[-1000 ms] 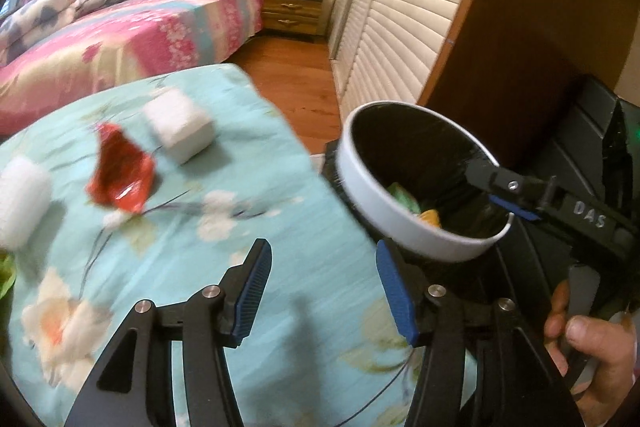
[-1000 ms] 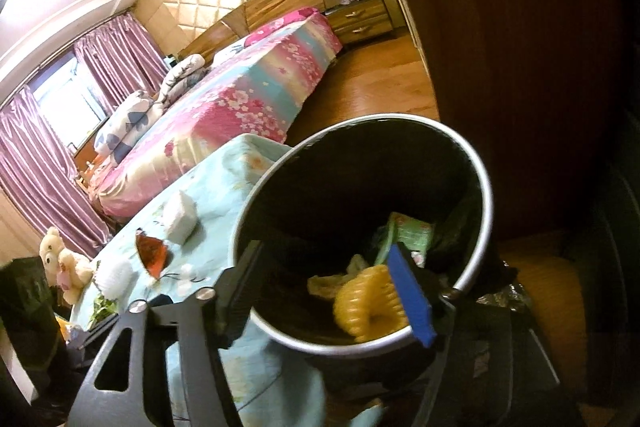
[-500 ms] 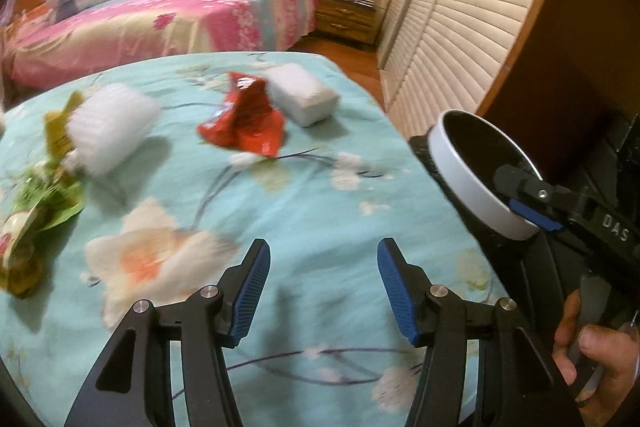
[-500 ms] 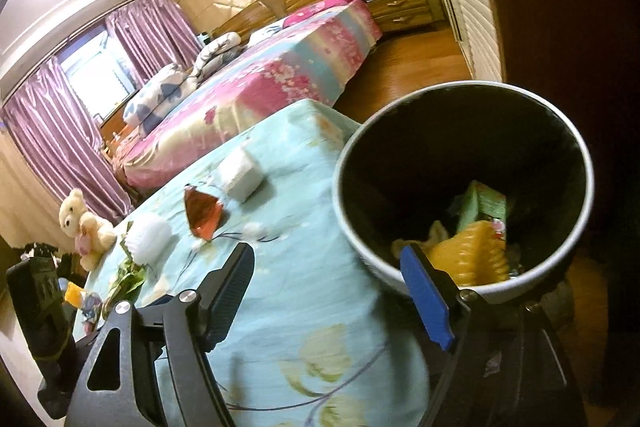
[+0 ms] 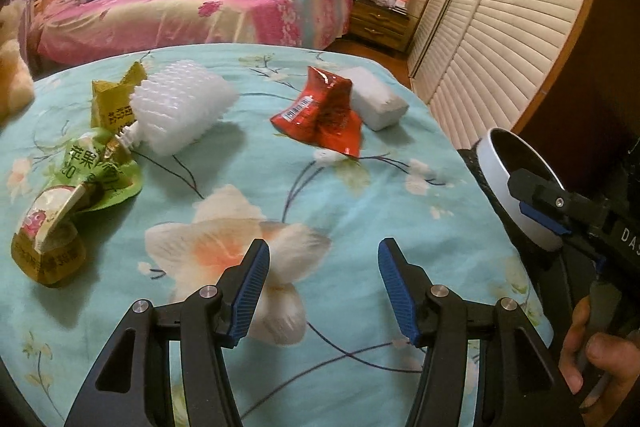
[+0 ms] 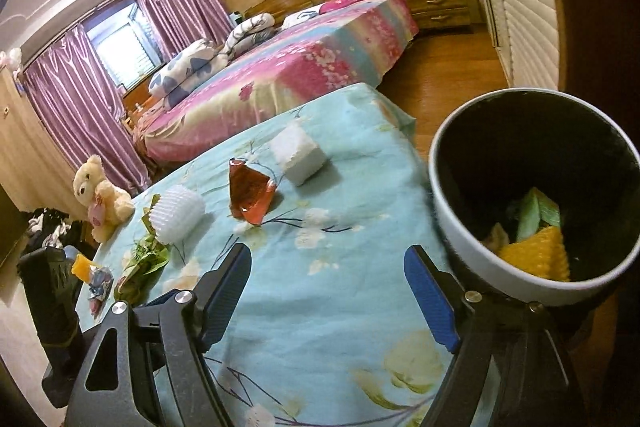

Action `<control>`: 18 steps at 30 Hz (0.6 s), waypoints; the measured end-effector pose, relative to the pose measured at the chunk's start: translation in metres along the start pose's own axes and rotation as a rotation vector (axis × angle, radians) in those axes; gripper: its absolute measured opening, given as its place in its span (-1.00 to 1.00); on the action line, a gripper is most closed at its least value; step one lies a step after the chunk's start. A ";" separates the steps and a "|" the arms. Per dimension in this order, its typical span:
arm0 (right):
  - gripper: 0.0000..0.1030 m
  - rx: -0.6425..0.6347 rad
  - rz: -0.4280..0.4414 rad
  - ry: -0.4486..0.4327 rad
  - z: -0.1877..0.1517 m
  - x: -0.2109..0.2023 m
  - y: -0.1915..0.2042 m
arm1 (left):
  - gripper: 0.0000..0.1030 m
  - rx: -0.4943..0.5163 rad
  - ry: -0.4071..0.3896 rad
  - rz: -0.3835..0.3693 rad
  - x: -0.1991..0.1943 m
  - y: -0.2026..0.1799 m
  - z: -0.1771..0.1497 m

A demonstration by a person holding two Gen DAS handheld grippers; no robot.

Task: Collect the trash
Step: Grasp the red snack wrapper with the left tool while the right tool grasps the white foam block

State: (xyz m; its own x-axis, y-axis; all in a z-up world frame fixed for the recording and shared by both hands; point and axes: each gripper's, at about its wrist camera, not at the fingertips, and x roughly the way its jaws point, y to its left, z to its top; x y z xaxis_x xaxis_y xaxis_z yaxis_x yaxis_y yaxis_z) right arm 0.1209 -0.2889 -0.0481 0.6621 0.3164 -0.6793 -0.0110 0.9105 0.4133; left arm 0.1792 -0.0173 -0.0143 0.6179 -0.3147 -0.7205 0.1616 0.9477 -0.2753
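Trash lies on a table with a turquoise floral cloth (image 5: 320, 187): a red wrapper (image 5: 320, 115), a white foam block (image 5: 378, 103), a white foam net (image 5: 180, 111), green and yellow wrappers (image 5: 96, 163) at the left. The same red wrapper (image 6: 248, 195), foam block (image 6: 298, 155) and foam net (image 6: 178, 215) show in the right wrist view. A white-rimmed black bin (image 6: 532, 187) at the table's right edge holds yellow and green trash. My left gripper (image 5: 322, 283) is open and empty above the cloth. My right gripper (image 6: 328, 299) is open and empty beside the bin.
A pink bed (image 5: 192, 11) stands beyond the table. A slatted wardrobe (image 5: 488, 39) lines the right wall. A teddy bear (image 6: 100, 195) sits at the table's far left. The bin (image 5: 516, 183) also shows at the right of the left wrist view.
Both grippers have swung left, away from the bin and over the table. The left view now takes in the wrappers and foam net; the bin has shifted to the right edge.
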 end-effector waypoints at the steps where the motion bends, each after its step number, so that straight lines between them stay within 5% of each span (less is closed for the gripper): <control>1: 0.57 -0.006 0.003 0.004 0.001 0.003 0.002 | 0.09 -0.001 -0.001 0.002 0.001 0.001 0.001; 18: 0.53 -0.060 0.038 0.049 0.036 0.070 0.011 | 0.09 0.050 -0.002 0.009 0.045 0.007 0.047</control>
State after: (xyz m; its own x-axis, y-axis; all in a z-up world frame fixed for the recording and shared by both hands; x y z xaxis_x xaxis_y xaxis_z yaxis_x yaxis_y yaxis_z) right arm 0.1938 -0.2667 -0.0694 0.6227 0.3622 -0.6936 -0.0815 0.9116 0.4029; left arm 0.2440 -0.0225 -0.0190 0.6211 -0.3057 -0.7217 0.1937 0.9521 -0.2366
